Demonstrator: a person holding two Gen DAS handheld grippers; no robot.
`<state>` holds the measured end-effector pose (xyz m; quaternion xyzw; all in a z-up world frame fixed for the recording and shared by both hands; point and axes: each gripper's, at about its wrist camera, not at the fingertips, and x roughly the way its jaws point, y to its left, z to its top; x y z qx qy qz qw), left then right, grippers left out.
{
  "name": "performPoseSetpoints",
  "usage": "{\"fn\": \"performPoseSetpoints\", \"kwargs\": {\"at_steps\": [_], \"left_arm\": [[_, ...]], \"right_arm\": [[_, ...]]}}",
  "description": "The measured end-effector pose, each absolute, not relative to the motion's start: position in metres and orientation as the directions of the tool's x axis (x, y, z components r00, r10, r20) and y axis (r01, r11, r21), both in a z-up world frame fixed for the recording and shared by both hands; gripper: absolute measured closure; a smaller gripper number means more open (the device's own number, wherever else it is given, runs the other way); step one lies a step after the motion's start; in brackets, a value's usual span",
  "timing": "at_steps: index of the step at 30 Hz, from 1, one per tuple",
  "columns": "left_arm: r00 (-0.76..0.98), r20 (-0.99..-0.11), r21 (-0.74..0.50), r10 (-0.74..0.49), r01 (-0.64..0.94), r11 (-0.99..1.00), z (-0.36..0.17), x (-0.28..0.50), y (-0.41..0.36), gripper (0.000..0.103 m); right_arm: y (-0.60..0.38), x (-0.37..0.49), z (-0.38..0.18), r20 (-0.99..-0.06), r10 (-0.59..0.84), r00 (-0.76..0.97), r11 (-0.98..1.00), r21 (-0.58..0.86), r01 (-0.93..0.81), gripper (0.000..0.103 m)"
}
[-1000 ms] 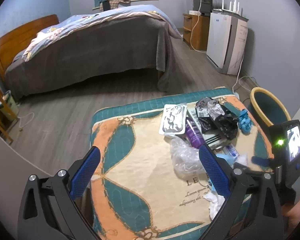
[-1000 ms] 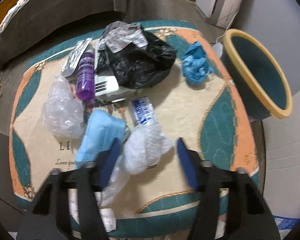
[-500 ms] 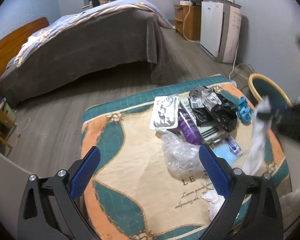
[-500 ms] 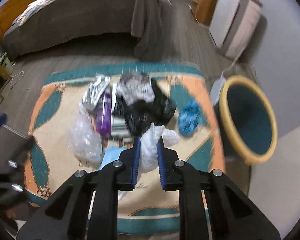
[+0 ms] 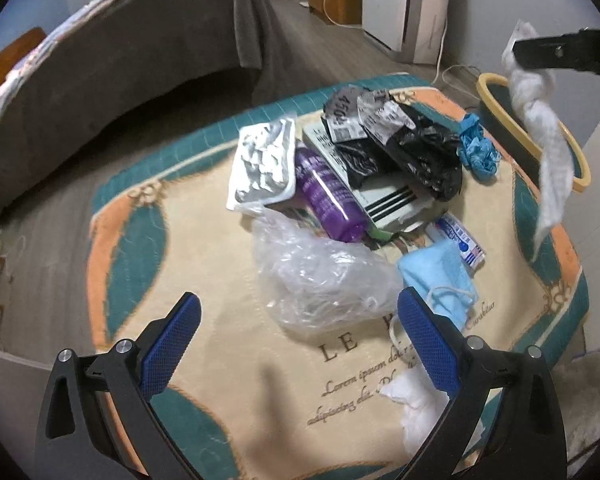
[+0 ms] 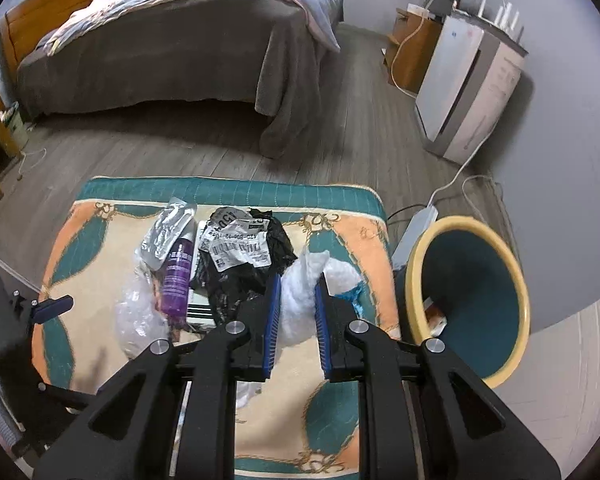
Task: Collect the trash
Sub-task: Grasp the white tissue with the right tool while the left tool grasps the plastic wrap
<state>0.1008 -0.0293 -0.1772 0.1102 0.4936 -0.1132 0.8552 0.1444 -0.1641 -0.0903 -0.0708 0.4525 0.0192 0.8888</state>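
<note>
While the right gripper (image 6: 296, 312) pinches a wad of white tissue (image 6: 300, 300) between its blue pads, clear of the rug (image 6: 340, 236), the tail of that tissue hangs in the air over the near rim of the yellow-rimmed bin (image 6: 512, 276) as seen from the left wrist. Bin sits on the floor just beside the rug's right edge; something small lies in its bottom, can't tell what. Left gripper (image 5: 300, 344) is spread wide with nothing between the pads, hovering low over the rug just short of the clear plastic bag (image 5: 320, 276). Rest of the trash is on the rug: purple bottle (image 5: 328, 196) touching a silver blister tray (image 5: 264, 164), black plastic bag (image 5: 420, 152) with printed labels on top of a striped white box (image 5: 388, 200), blue crumpled glove (image 5: 476, 148) near the bin-side edge, light blue face mask (image 5: 440, 276) just beside the clear bag, small blue-white packet (image 5: 460, 240) next to the mask. More white tissue (image 5: 416, 404) lies under the left gripper's right finger. Bed (image 6: 172, 40) and white appliance (image 6: 472, 92) stand well behind.
</note>
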Motion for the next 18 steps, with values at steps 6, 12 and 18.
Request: {"fn": "performPoseSetpoints", "kwargs": {"at_steps": [6,12,18], "left_arm": [[0.446,-0.892,0.064,-0.081,0.302,0.951,-0.195,0.110,-0.036,0.008],[0.407,-0.907,0.025,-0.110,0.312,0.950,-0.203,0.114,-0.038,0.034],[0.420,-0.897,0.006,-0.140,0.328,0.945,-0.195,0.111,-0.038,0.069]], "right_arm": [[-0.171,0.147,-0.093,-0.824,-0.001,0.567,0.992,-0.073,-0.104,0.087],[-0.176,0.149,-0.095,-0.831,0.022,0.556,0.994,-0.044,-0.104,0.087],[-0.175,0.149,-0.093,-0.832,0.037,0.553,0.993,-0.029,-0.110,0.087]]}}
